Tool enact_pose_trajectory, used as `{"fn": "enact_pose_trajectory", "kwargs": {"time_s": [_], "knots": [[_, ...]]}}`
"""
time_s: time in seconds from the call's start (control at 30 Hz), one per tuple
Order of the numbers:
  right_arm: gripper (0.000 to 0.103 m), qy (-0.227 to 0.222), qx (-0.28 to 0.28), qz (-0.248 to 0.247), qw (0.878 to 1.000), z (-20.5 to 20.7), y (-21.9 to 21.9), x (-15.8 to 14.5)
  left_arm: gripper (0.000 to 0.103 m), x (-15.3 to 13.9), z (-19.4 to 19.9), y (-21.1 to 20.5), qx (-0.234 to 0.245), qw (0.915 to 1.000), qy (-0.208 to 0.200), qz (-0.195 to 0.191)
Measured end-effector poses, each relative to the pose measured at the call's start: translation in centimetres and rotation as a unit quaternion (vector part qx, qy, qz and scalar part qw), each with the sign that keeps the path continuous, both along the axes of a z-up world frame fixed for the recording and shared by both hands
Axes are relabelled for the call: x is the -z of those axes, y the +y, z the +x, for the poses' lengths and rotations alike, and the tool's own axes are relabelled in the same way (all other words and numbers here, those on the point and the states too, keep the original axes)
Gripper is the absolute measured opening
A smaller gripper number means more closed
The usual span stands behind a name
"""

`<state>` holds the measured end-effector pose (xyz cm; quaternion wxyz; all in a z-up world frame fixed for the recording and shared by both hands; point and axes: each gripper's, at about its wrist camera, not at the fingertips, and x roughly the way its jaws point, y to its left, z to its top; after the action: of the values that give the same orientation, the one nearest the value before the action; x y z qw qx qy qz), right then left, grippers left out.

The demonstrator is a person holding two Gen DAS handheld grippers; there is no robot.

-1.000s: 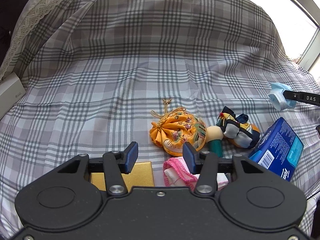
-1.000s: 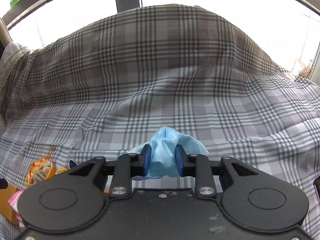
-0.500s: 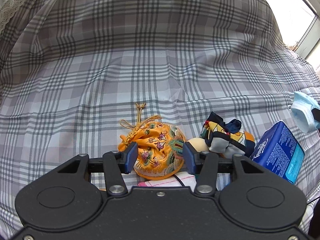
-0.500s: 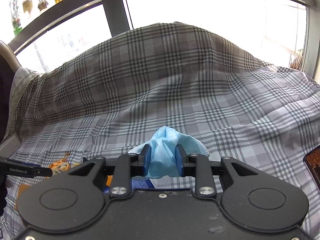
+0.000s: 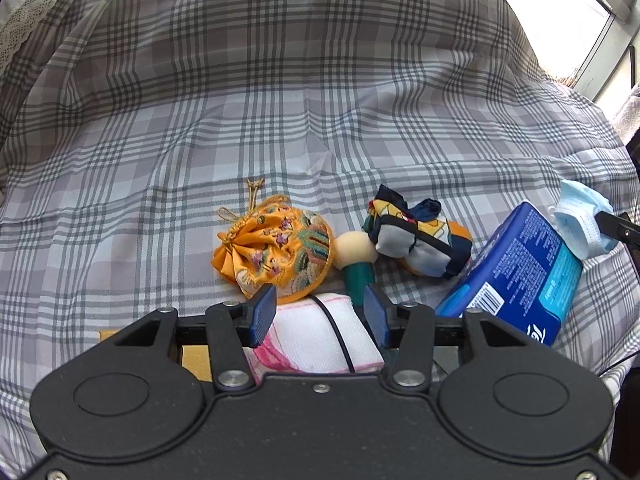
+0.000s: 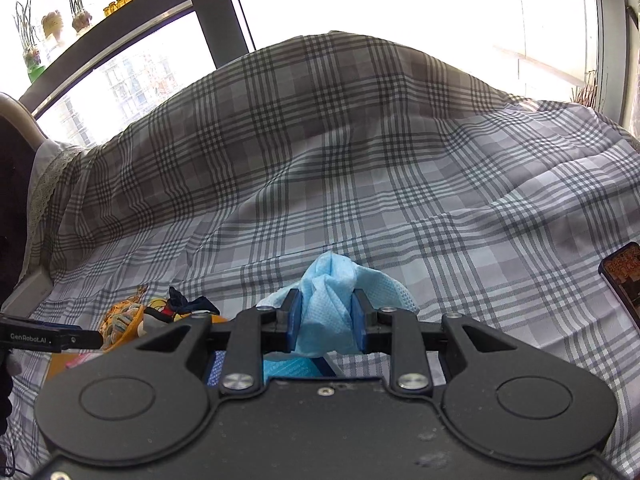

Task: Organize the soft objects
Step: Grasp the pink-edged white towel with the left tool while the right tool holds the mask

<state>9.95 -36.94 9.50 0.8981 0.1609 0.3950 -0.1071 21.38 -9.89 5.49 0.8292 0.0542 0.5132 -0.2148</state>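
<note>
My right gripper (image 6: 325, 326) is shut on a crumpled light blue face mask (image 6: 332, 304) and holds it above the blue tissue pack (image 5: 516, 272); the mask also shows at the right of the left wrist view (image 5: 580, 220). My left gripper (image 5: 320, 314) is open and empty, its jaws on either side of a white and pink cloth (image 5: 316, 336) below it. Just beyond lie an orange embroidered pouch (image 5: 276, 248), a round-headed green massager (image 5: 356, 256) and a patterned cloth bundle (image 5: 416, 236).
Everything lies on a grey plaid sheet (image 5: 280, 100) that rises into a hump at the back. A gold box (image 5: 194, 356) sits under my left gripper. A phone (image 6: 624, 276) lies at the right edge. Windows stand behind.
My left gripper has pulled back from around the orange pouch and now sits over the white and pink cloth. My right gripper has carried the mask to above the tissue pack.
</note>
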Motion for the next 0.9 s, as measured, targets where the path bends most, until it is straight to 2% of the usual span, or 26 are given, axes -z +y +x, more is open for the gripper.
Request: {"fn": "enact_pose_trajectory", "kwargs": {"time_s": [0.07, 0.23, 0.4, 0.53, 0.63, 0.83, 0.9], "knots": [[0.026, -0.002, -0.002, 0.0, 1.0, -0.2, 0.2, 0.0, 0.048, 0.6, -0.2, -0.4, 0.001, 1.0, 0.008, 0.005], [0.026, -0.005, -0.002, 0.004, 1.0, -0.7, 0.3, -0.3, 0.048, 0.8, -1.1, -1.4, 0.002, 0.9999, -0.008, 0.012], [0.026, -0.005, 0.001, 0.006, 1.0, -1.2, 0.1, -0.1, 0.049, -0.2, -1.4, -0.9, -0.006, 0.9998, -0.014, -0.009], [0.026, -0.007, 0.006, 0.01, 1.0, -1.4, 0.0, 0.2, 0.049, 1.0, -1.8, -1.5, 0.008, 0.9995, -0.009, 0.028], [0.026, -0.009, 0.009, 0.016, 1.0, -1.6, -0.2, 0.2, 0.049, 1.3, -2.5, -1.8, 0.01, 0.998, -0.036, 0.052], [0.026, -0.009, 0.016, 0.018, 1.0, -2.1, -0.5, 0.5, 0.049, 0.2, -2.8, -1.1, -0.003, 0.9991, -0.034, 0.026], [0.026, -0.01, 0.018, 0.02, 1.0, -2.2, -0.6, 0.5, 0.049, 0.7, -3.0, -1.2, 0.0, 0.9992, -0.026, 0.031]]}}
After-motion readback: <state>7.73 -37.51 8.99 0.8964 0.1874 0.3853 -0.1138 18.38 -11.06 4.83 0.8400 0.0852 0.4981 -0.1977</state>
